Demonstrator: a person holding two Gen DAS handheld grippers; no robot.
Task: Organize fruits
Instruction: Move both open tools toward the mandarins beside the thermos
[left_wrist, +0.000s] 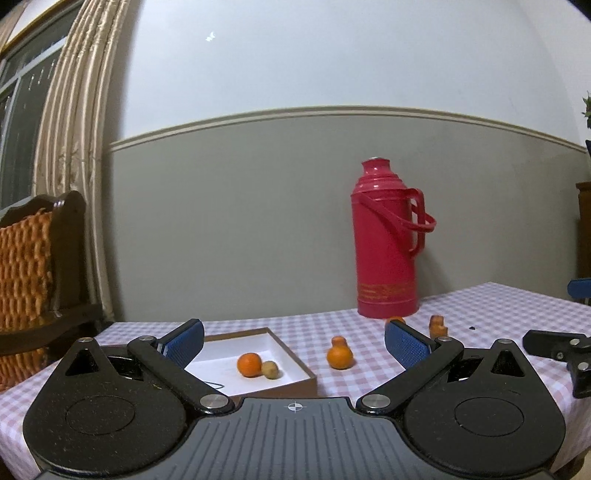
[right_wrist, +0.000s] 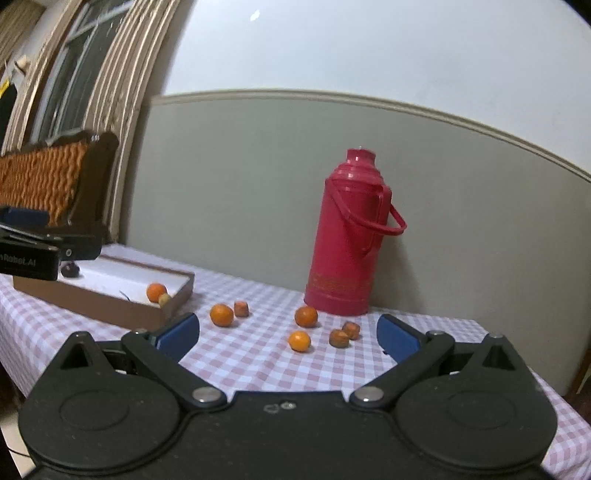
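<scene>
A shallow brown box with a white floor (left_wrist: 295, 363) (right_wrist: 110, 295) lies on the checked tablecloth; it holds an orange (left_wrist: 249, 364) (right_wrist: 156, 291) and a small tan fruit (left_wrist: 269, 369) (right_wrist: 164, 299). Outside the box, several oranges (right_wrist: 221, 314) (right_wrist: 306, 316) (right_wrist: 299, 340) (left_wrist: 340, 357) and small brownish-orange fruits (right_wrist: 241, 308) (right_wrist: 338, 338) (right_wrist: 351, 329) (left_wrist: 437, 325) are scattered on the cloth. My left gripper (left_wrist: 293, 343) hangs open over the box's near side, holding nothing. My right gripper (right_wrist: 288, 334) is open and empty, above the loose fruits.
A tall red thermos (left_wrist: 386, 240) (right_wrist: 351, 232) stands at the table's back by the grey wall. A dark wooden chair with an orange woven cushion (left_wrist: 26, 266) (right_wrist: 48, 177) sits to the left. The right gripper's body (left_wrist: 561, 350) shows at the left view's right edge.
</scene>
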